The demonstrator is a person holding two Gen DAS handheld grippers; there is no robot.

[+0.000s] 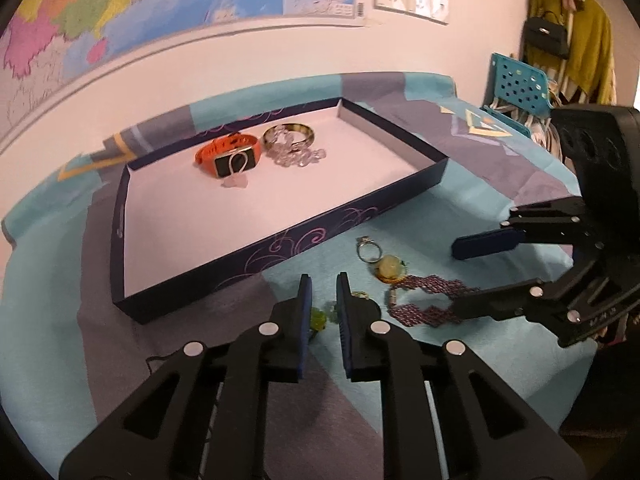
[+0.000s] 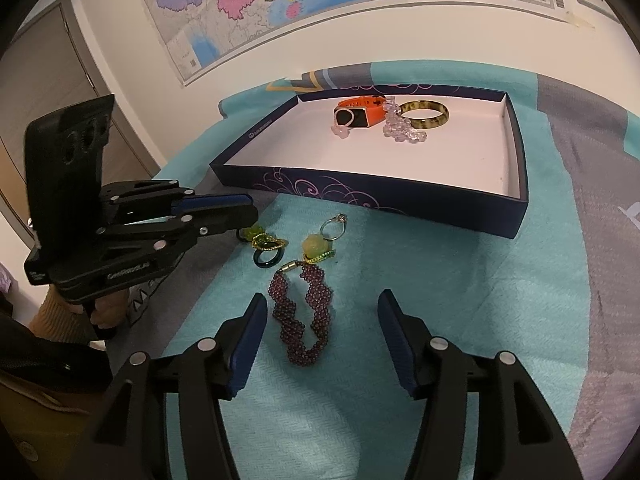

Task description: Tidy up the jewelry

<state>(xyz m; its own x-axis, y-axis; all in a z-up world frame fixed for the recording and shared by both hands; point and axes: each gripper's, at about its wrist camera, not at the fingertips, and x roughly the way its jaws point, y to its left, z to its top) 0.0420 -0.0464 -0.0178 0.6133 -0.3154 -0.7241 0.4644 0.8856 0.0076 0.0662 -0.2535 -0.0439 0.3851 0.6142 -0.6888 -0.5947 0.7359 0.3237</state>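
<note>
Straddling bracelet (image 2: 305, 316) with right claw (image 2: 322, 334) spread wide to grab it | left claw (image 1: 322, 312) nearly together above green ring (image 1: 318, 317) | tray (image 2: 372, 194) awaits both

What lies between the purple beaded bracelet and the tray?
In the right wrist view: a yellow-green stone pendant and a silver ring, between bracelet and tray.

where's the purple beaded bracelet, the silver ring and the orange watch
purple beaded bracelet (image 2: 304, 316), right wrist view, on its right-hand beaded strand
silver ring (image 2: 335, 229), right wrist view, on the band's upper edge
orange watch (image 2: 352, 117), right wrist view, on the dark face
</note>
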